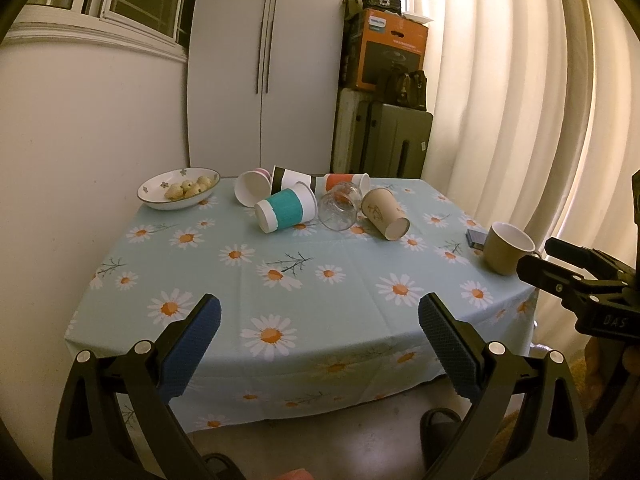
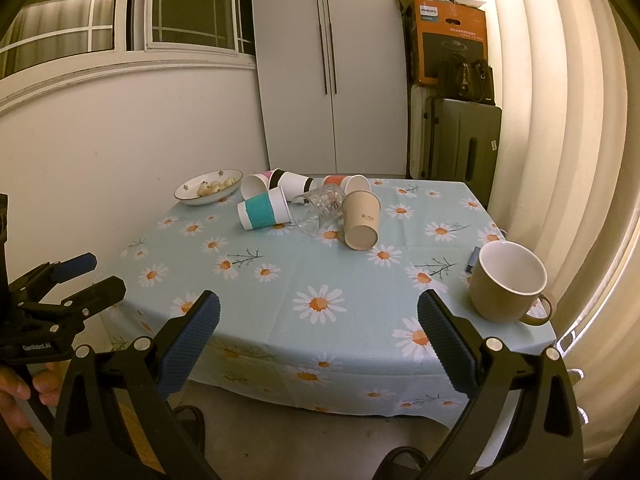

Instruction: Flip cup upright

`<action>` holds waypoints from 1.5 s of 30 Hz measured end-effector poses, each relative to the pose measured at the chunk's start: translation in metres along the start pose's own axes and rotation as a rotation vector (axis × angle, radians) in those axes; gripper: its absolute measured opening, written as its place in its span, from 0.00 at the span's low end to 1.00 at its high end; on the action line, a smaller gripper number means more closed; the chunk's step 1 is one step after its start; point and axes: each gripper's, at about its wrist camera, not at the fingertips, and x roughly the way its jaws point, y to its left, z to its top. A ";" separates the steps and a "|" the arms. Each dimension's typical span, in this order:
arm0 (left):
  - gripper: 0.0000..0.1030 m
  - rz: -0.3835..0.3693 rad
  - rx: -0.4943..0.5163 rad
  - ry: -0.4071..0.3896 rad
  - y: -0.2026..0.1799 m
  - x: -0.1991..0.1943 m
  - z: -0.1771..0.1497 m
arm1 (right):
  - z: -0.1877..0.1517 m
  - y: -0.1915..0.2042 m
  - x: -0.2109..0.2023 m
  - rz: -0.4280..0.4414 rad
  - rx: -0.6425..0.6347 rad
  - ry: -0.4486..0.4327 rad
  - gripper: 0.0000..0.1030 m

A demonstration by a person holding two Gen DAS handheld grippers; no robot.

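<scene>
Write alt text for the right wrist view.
The open right gripper hangs before a daisy-print tablecloth, holding nothing. At the far side several paper cups and a glass lie tipped beside a bowl; a tan mug stands upright near right.

Home: wardrobe, curtains, suitcases

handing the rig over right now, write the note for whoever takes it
Left gripper: open, empty, at the near table edge.
Right gripper: open, empty, also short of the table.
Far side: teal-banded paper cup, clear glass, plain brown paper cup, and pink, black and orange banded cups behind, all on their sides.
Tan ceramic mug stands upright at right.
Done: nothing flipped. Left: stand the cups up.
</scene>
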 end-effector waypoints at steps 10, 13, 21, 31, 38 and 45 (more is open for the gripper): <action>0.94 0.001 -0.001 0.001 0.000 0.001 -0.001 | -0.001 0.000 0.001 -0.001 -0.002 0.003 0.95; 0.94 -0.002 -0.001 0.001 0.001 0.002 -0.001 | -0.002 -0.001 0.000 0.000 -0.001 0.003 0.95; 0.94 -0.002 -0.001 0.001 0.001 0.002 -0.001 | -0.003 -0.001 0.002 0.001 -0.004 0.006 0.95; 0.94 -0.012 -0.002 -0.001 -0.003 0.000 -0.003 | -0.005 -0.001 0.003 -0.003 -0.007 0.011 0.95; 0.94 -0.032 -0.011 0.008 -0.002 -0.002 -0.001 | -0.009 -0.002 0.006 0.004 -0.008 0.032 0.95; 0.94 -0.066 -0.026 0.025 -0.002 -0.005 0.002 | -0.005 -0.002 0.006 0.018 0.002 0.045 0.95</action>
